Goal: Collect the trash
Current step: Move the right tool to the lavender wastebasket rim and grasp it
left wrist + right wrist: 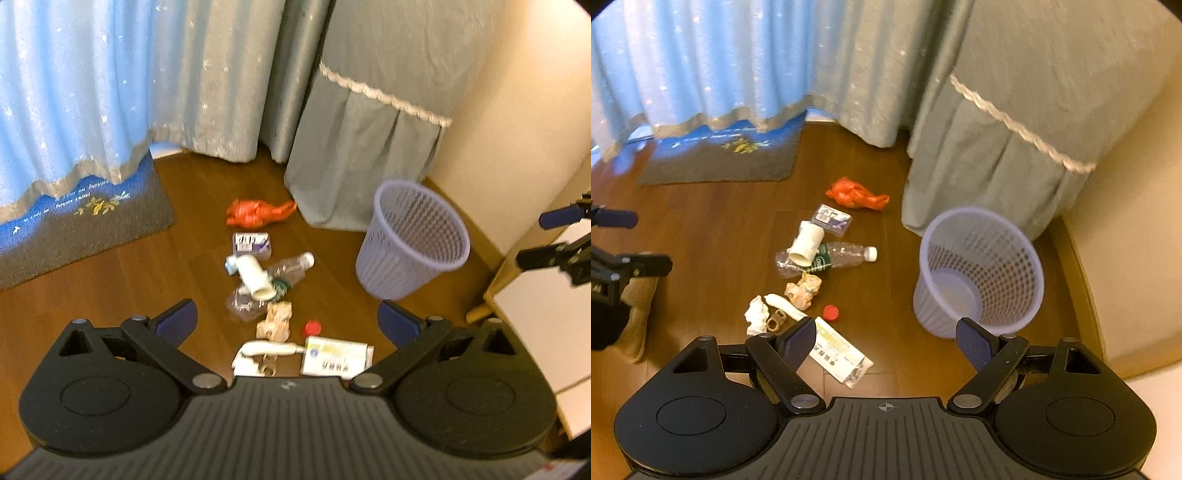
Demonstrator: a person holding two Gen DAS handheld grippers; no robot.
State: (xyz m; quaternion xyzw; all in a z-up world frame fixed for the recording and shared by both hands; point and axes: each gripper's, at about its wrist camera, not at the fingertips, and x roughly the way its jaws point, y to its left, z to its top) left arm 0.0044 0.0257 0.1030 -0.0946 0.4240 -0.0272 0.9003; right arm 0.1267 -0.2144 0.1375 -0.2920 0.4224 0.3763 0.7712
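The left gripper hangs above the floor with its blue-padded fingers spread wide and nothing between them; it touches none of the litter below. The right gripper is likewise spread wide and empty, its left pad seen just over the end of a flat white carton without a clear sign of contact. The lavender mesh bin stands upright on the floor to the right of the litter, against a green fabric cover; its inside looks bare down to the bottom, though blur hides small detail. The trash lies in a loose line left of the bin: a red bag farthest away, then a small purple box, a white tube lying across a clear bottle, crumpled tan paper, a red cap, a white crumpled wad with a pale stick-like piece beside it, and the carton nearest. A grey and blue mat lies under the blue curtain, well apart from the litter.
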